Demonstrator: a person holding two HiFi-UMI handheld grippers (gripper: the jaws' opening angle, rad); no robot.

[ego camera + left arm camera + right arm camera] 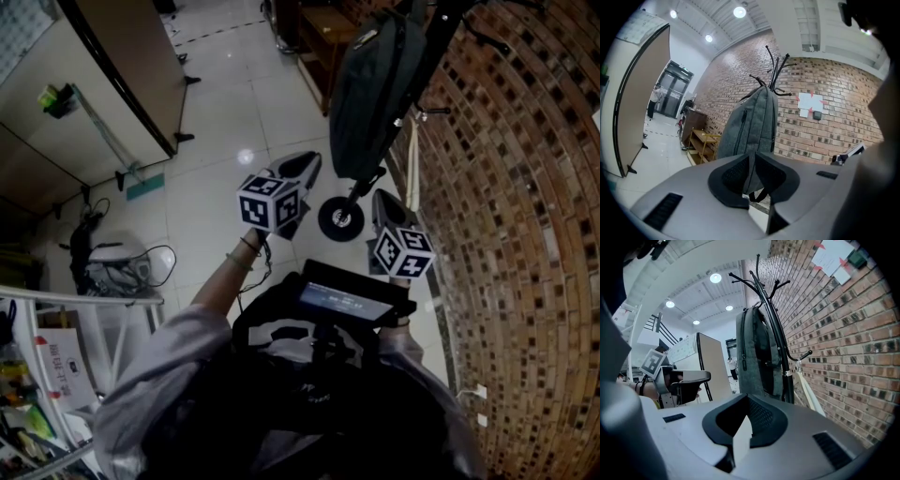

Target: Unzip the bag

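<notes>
A grey bag (375, 89) hangs upright from a black coat rack (765, 291) that stands just beside a brick wall (525, 187), its top up among the rack's hooks and its lower end above the rack's round base (340, 217). The person holds both tools out toward it, and neither touches it. The left gripper (307, 164) is raised in front of the bag's lower part. In the left gripper view its 2 dark pads (733, 176) stand only slightly apart, leaving a narrow slot with nothing in it, and the bag's grey fabric and a dangling black strap (759, 196) show beyond the slot. A dark zipper (742, 126) runs down the bag's front panel, and it looks closed along the length in view. The right gripper (382, 199) sits lower and nearer the wall, below the bag. Its jaws are also parted by a small wedge-shaped gap and grip nothing, and the bag rises well beyond them, seen edge-on against the rack's pole. A low wooden shelf (704, 145) stands against the wall behind the bag, on pale floor tiles (234, 103).
</notes>
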